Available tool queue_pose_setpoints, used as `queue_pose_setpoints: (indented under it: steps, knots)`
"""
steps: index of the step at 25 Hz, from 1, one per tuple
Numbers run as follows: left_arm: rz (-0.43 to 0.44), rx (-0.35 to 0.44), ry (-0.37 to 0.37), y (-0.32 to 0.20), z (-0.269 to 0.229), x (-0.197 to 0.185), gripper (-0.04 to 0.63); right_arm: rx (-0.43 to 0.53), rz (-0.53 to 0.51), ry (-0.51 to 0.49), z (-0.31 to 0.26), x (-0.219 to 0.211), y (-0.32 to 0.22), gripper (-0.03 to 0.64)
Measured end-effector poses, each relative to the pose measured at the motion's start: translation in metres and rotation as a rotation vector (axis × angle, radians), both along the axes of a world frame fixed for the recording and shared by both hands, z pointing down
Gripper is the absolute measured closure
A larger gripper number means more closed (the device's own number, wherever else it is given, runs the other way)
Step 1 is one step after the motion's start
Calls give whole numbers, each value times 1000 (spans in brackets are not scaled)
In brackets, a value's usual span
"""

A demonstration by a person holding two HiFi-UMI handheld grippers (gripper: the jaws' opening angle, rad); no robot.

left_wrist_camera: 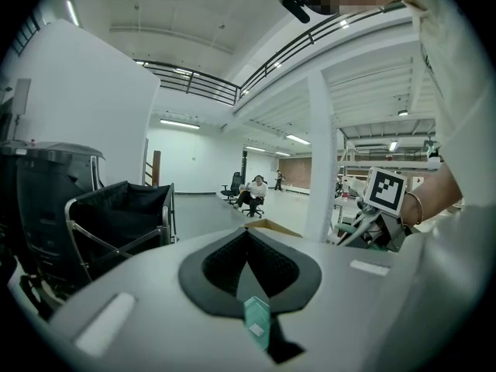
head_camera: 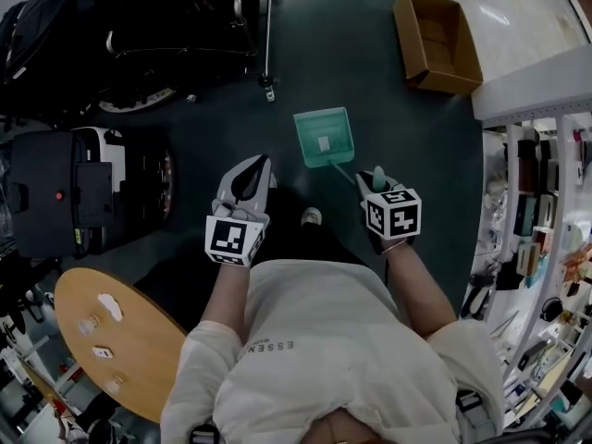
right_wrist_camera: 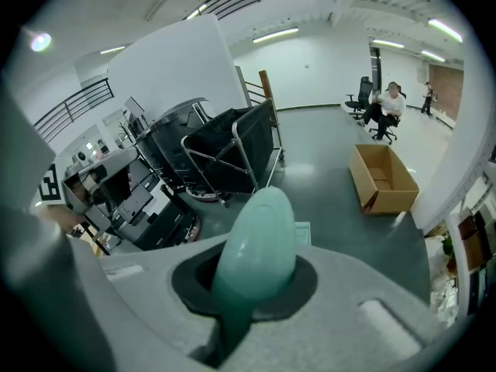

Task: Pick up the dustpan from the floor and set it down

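— Where's the dustpan (head_camera: 324, 137)?
— Out front, pan end low over the floor (head_camera: 370, 72); contact unclear. My right gripper (head_camera: 377, 174) has its fingers clenched on the handle (right_wrist_camera: 256, 246), probably so I needn't stoop.
— Your left gripper (head_camera: 250, 181)?
— Fingers closed, empty, off to the side.

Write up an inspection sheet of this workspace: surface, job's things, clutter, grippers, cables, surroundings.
Surface: dark green floor, smooth.
Job's things: green dustpan, pan end pointing away from the person, handle running back to the right gripper; cannot tell whether the pan touches the floor.
Clutter: open cardboard box on the floor beyond the dustpan; small items on the round wooden table.
Grippers: right gripper shut on the dustpan's handle; left gripper shut, nothing in it.
Cables: nothing seen.
Surroundings: black folding cart and black machine to the left, shelving to the right, a seated person far off.
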State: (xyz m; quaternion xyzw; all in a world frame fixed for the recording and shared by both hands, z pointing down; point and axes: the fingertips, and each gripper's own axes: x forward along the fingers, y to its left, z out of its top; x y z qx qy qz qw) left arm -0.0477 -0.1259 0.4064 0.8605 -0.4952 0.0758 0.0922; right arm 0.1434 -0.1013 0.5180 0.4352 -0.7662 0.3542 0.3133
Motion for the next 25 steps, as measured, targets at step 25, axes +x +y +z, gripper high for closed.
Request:
queue_pose_setpoints:
  steps: [25]
  knots:
    - [-59, -188, 103, -135, 142, -59, 588, -203, 72, 96, 186, -88, -144, 617]
